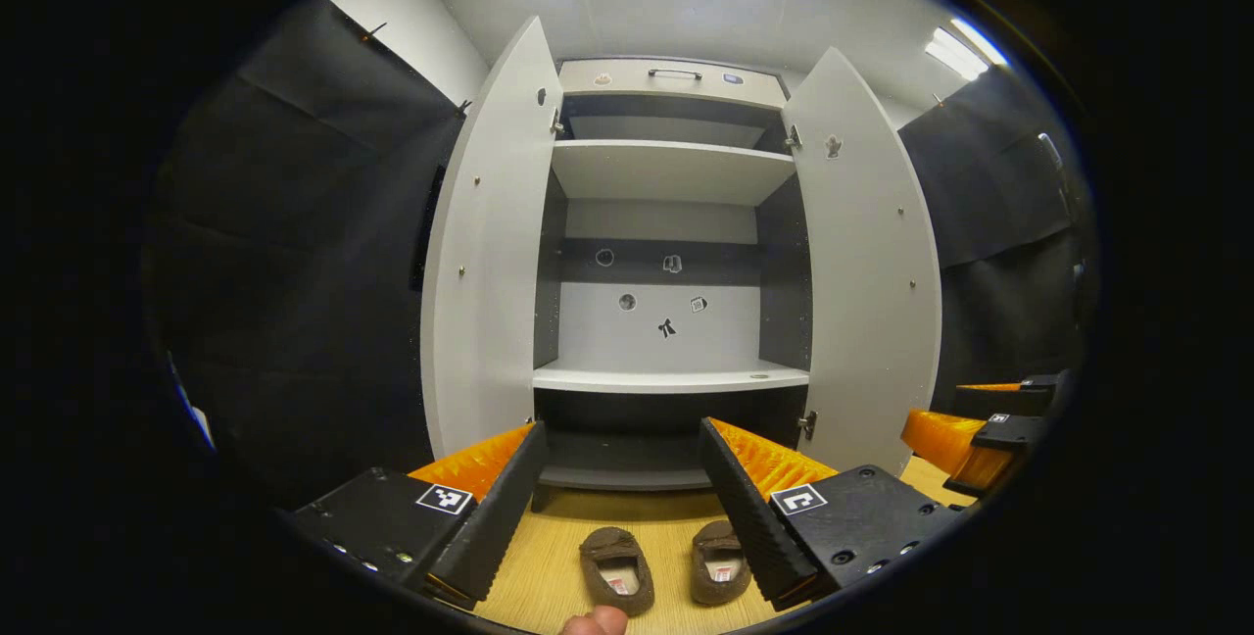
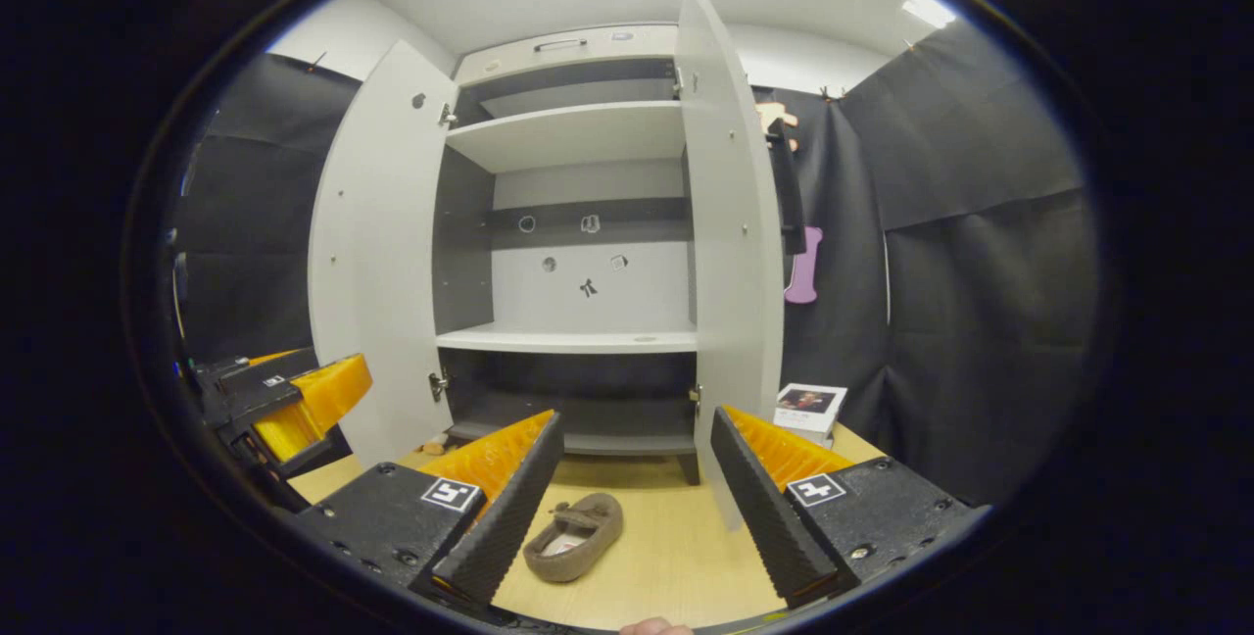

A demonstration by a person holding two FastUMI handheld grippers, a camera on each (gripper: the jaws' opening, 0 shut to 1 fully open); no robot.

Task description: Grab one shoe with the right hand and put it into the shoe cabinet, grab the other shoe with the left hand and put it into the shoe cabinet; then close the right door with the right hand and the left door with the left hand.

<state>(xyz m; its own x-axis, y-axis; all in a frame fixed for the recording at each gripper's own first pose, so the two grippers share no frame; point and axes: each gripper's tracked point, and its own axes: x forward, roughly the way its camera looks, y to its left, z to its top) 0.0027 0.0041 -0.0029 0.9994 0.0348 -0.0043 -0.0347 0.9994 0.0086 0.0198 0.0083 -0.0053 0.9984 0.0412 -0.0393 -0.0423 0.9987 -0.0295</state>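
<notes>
Two brown slippers lie side by side on the wooden floor in front of the open shoe cabinet [image 1: 671, 174]: one shoe [image 1: 617, 568] on the left and the other shoe [image 1: 720, 561] beside it. My left gripper [image 1: 622, 431] hovers above them, open and holding nothing. In the right gripper view one shoe [image 2: 576, 537] lies below and between the fingers of my right gripper [image 2: 637, 417], which is open and holds nothing. Both cabinet doors stand wide open: the left door [image 2: 377, 253] and the right door [image 2: 730, 253]. The shelves [image 1: 671, 378] are bare.
The right gripper [image 1: 955, 415] shows at the far right of the left gripper view, and the left gripper [image 2: 304, 390] at the left of the right gripper view. A small box [image 2: 808, 405] sits on the floor beside the right door. Black cloth walls flank the cabinet.
</notes>
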